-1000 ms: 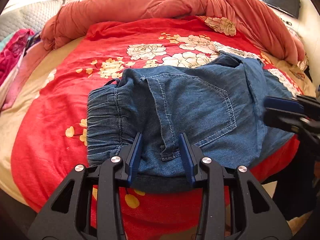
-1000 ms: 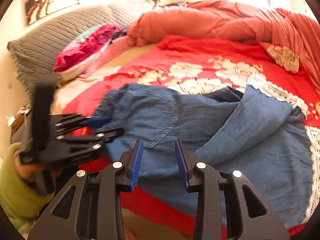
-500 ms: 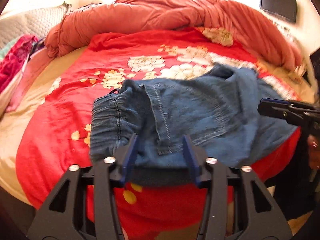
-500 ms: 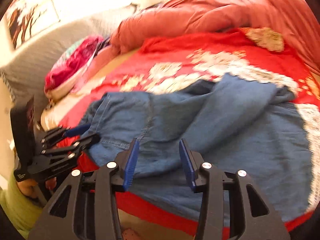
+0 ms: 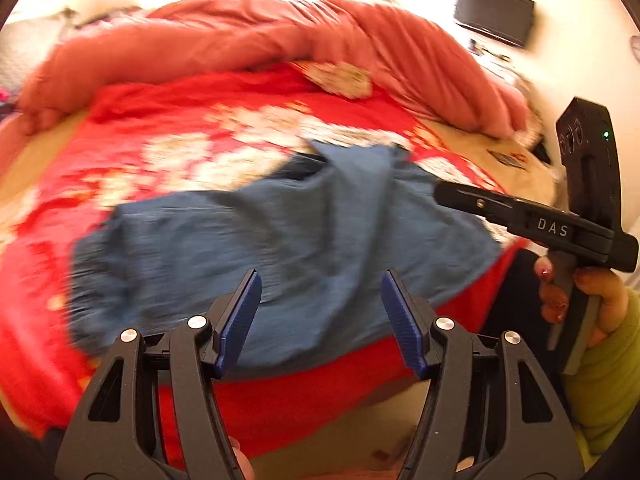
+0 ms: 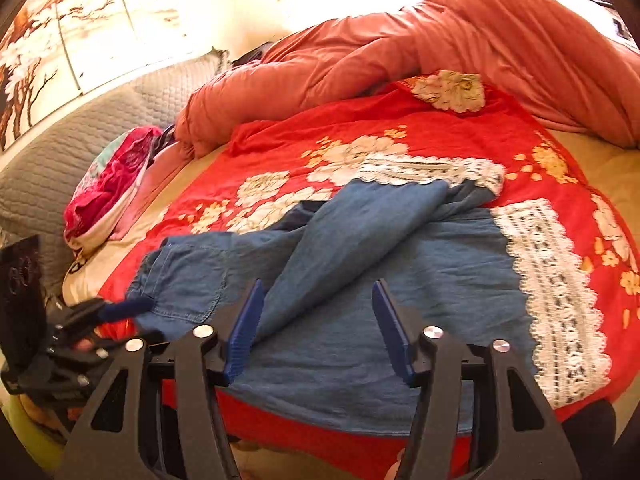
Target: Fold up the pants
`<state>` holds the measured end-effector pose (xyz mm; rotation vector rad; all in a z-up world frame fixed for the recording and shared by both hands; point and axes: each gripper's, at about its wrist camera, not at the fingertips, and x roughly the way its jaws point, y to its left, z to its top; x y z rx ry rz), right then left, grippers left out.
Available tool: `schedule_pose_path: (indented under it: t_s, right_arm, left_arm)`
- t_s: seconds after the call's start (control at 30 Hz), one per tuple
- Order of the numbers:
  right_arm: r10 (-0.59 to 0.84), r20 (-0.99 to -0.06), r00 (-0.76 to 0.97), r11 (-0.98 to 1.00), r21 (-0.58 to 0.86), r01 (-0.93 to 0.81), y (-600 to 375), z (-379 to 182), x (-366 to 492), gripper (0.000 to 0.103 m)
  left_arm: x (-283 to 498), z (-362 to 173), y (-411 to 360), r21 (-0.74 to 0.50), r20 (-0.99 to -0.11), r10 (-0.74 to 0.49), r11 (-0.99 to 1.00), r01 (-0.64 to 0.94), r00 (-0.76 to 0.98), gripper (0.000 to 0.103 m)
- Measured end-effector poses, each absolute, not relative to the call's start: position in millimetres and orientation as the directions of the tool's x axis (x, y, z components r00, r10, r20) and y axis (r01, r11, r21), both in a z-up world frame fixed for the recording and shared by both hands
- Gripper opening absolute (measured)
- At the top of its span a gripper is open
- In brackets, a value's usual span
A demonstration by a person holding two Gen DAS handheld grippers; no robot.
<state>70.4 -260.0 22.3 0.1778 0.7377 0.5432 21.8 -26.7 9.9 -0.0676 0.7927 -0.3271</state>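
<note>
Lying across the red bedspread, the pants stretch sideways ahead of both tools; the left gripper and right gripper are opening, holding nothing, equally near.

Bed w/ red floral bedspread, white lace trim panels at right. Bunched salmon-orange quilted duvet along far side. Beige sheet exposed at edges. Grey quilted padded headboard at left; pink/magenta patterned pillow pile against it. Wall art w/ tree branches above the headboard. Dark wall-mounted flat screen on cream wall. Strong daylight from far side, overexposed.
</note>
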Motion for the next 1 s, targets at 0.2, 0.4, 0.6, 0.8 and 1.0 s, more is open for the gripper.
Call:
schedule_pose_path:
  t_s: [0.2, 0.4, 0.6, 0.8, 1.0]
  right_arm:
    - [0.488, -0.593, 0.64, 0.873, 0.33, -0.359, -279.0, 22.5, 78.2, 0.059]
    - [0.448, -0.616, 0.648, 0.893, 0.278, -0.353, -277.7, 25.5, 100.4, 0.059]
    - [0.401, -0.675, 0.62, 0.906, 0.195, -0.375, -254.3, 22.0, 153.6, 0.059]
    - [0.334, -0.755, 0.564, 0.916, 0.118, -0.385, -208.8, 3.0, 228.3, 0.059]
    - [0.205, -0.818, 0.538, 0.929, -0.01, -0.37, -158.3, -17.9, 289.9, 0.059]
  left_arm:
    - [80.1, -16.2, -55.5, -0.261, -0.737, -0.395, 0.915, 0.309, 0.548, 0.039]
    - [124.5, -33.7, -59.3, -0.303, -0.763, -0.399, 0.916, 0.264, 0.509, 0.038]
    - [124.7, -46.0, -53.6, -0.478, -0.655, -0.579, 0.815, 0.327, 0.486, 0.008]
    - [114.1, -38.2, -59.4, -0.471, -0.609, -0.619, 0.786, 0.402, 0.497, 0.004]
    - [107.6, -38.4, -63.3, -0.435, -0.624, -0.593, 0.804, 0.404, 0.508, 0.004]
